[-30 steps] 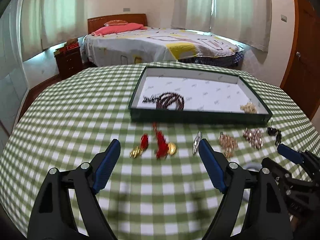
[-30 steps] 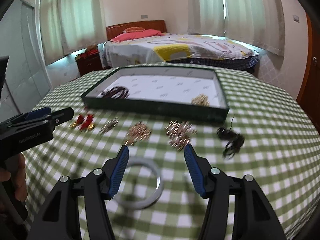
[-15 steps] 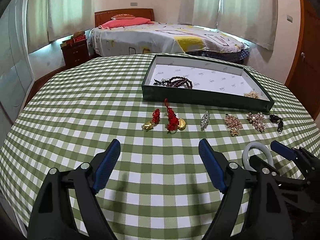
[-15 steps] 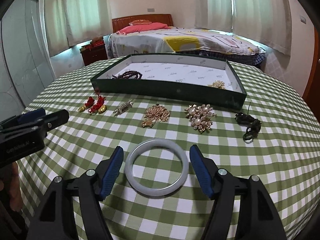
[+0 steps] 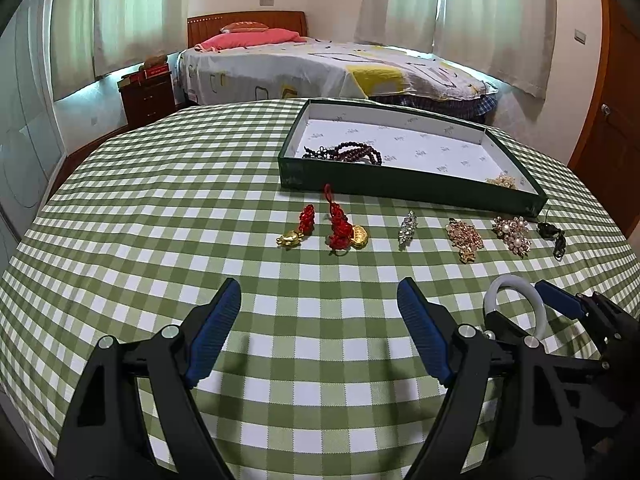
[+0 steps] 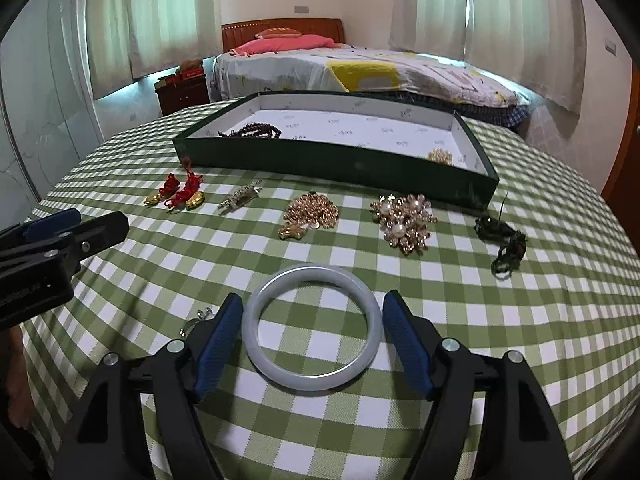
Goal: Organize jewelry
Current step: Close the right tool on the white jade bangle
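I see the white bangle (image 6: 311, 327) lying flat on the green checked tablecloth (image 6: 500, 320), right between the 2 blue pads of my right gripper (image 6: 312, 338). The jaws are opening, and neither pad presses on the bangle; a sliver of cloth shows on each side.

Just ahead of that gripper, a row of pieces runs across the cloth: a gold beaded pendant (image 6: 310, 214), a pearl cluster brooch (image 6: 404, 218) to its right, and a dark cord piece (image 6: 502, 240) farther right still. To the left of the pendant sit a silver rhinestone clip (image 6: 239, 196) and 2 red knot charms with gold ends (image 6: 180, 194).

Beyond the row is the dark green tray (image 6: 340, 162) with a white printed lining. Inside it, a string of dark beads (image 6: 252, 132) lies at the far left and a small gold cluster (image 6: 440, 156) near the right corner.

My left gripper (image 5: 320, 330) hangs to the left of the right one, jaws spread wide over bare cloth with nothing between them. From its camera the bangle (image 5: 514, 304) shows off to the right, partly behind the right gripper's black frame.

A small silver piece (image 6: 198, 318) peeks out just beside the right gripper's left finger; I cannot tell what it is.
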`<state>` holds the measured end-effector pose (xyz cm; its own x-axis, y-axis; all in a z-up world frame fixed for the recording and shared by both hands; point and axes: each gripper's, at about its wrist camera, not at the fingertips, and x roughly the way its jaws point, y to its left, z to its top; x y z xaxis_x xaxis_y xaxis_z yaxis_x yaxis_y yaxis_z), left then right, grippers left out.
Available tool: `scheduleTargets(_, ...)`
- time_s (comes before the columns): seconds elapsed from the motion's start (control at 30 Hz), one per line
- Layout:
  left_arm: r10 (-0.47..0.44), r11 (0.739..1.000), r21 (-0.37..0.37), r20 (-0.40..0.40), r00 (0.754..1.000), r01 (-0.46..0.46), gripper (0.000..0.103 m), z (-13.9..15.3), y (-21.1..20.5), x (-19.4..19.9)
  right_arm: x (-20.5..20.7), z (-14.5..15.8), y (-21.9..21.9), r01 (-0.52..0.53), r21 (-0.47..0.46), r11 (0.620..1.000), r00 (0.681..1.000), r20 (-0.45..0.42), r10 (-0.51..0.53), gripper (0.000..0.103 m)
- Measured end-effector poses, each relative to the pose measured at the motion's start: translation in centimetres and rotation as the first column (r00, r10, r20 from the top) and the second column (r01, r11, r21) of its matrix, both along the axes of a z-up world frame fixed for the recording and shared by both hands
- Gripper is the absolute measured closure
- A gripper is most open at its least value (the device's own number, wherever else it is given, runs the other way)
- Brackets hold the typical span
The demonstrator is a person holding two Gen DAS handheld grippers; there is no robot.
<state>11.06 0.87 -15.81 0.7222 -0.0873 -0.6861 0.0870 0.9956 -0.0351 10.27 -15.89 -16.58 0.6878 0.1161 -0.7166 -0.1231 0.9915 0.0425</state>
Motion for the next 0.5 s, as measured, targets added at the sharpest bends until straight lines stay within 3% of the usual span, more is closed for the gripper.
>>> scheduleTargets(0.5, -0.061, 0.998, 0.0, -0.02, 0.998, 0.061, 0.025, -0.6, -2.8, -0.6, -0.7, 0.4, -2.6, 0.053, 0.028, 0.998, 0.999, 0.001, -0.053, 0.034)
